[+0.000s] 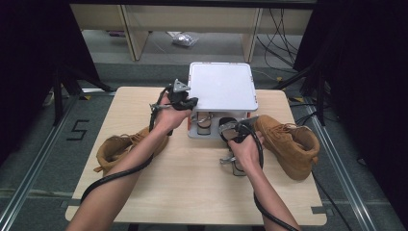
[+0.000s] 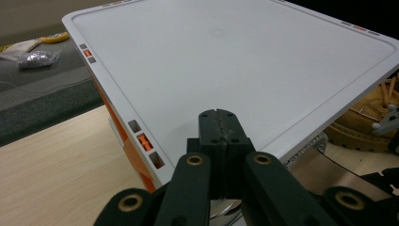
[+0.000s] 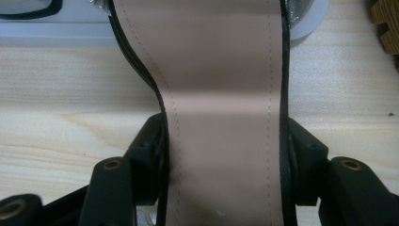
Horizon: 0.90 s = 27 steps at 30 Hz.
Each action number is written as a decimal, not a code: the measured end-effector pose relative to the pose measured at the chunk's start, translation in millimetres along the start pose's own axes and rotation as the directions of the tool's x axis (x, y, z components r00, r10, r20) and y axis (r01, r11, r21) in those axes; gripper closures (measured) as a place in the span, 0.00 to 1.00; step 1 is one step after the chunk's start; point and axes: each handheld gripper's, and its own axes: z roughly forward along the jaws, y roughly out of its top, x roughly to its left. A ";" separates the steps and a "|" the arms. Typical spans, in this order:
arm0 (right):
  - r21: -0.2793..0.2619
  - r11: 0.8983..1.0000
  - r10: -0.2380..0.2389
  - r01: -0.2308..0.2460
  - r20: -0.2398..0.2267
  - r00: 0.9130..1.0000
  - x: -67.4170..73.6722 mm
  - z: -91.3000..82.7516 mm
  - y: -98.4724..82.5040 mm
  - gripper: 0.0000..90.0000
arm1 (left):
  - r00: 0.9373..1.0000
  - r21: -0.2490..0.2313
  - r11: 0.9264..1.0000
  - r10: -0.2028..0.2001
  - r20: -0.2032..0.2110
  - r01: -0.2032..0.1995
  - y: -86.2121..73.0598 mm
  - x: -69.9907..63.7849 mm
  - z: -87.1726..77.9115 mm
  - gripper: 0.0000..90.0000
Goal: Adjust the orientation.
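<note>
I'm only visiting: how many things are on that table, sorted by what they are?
tan boots: 2, one at the table's left, one at its right
white-lidded box: 1
beige insole: 1
Total: 4

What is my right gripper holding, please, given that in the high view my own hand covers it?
Observer: The right gripper grips a beige stitched piece with black edges, one jaw on each edge.
Operator: Thank you. Are the left jaws open?
Observer: No, the left gripper is shut on nothing, its tips at the white lid near its rim.
Operator: Is anything set into that rim?
Observer: Yes, an orange clip sits in a slot beside the tips.
</note>
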 end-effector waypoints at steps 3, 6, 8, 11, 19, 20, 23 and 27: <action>0.025 1.000 -0.009 0.009 0.005 1.000 0.3 -1.6 1.6 0.47 | 1.000 0.000 1.000 0.000 0.000 0.000 0.2 -0.3 0.2 1.00; 0.024 1.000 0.005 -0.005 -0.001 1.000 3.3 -4.6 0.4 0.39 | 1.000 -0.001 1.000 0.001 0.000 -0.001 -0.1 -0.1 0.1 1.00; -0.019 0.997 -0.069 0.070 0.019 0.997 0.9 -9.3 -0.7 0.37 | 1.000 -0.005 1.000 -0.002 0.002 0.002 -0.4 0.3 0.0 1.00; -0.048 0.994 -0.103 0.102 -0.010 0.995 -0.7 -24.8 -2.3 0.36 | 1.000 -0.001 1.000 0.002 0.001 -0.002 -0.1 0.2 -0.1 1.00; -0.198 0.961 -0.210 0.192 -0.075 0.975 -21.3 -61.7 -18.3 0.54 | 1.000 0.000 1.000 0.004 0.000 -0.004 0.0 -0.1 0.0 1.00; -0.213 0.959 -0.210 0.187 -0.092 0.973 -25.4 -67.6 -21.1 0.59 | 1.000 0.000 1.000 0.004 -0.001 -0.004 0.1 -0.2 0.1 1.00; -0.214 0.960 -0.206 0.177 -0.116 0.972 -38.4 -84.2 -32.4 0.75 | 1.000 -0.001 1.000 0.004 -0.002 -0.004 -0.2 -0.4 0.0 1.00; -0.193 0.960 -0.226 0.202 -0.110 0.968 -52.8 -88.5 -47.0 0.87 | 1.000 -0.011 1.000 -0.003 0.010 0.003 -0.7 0.8 0.6 1.00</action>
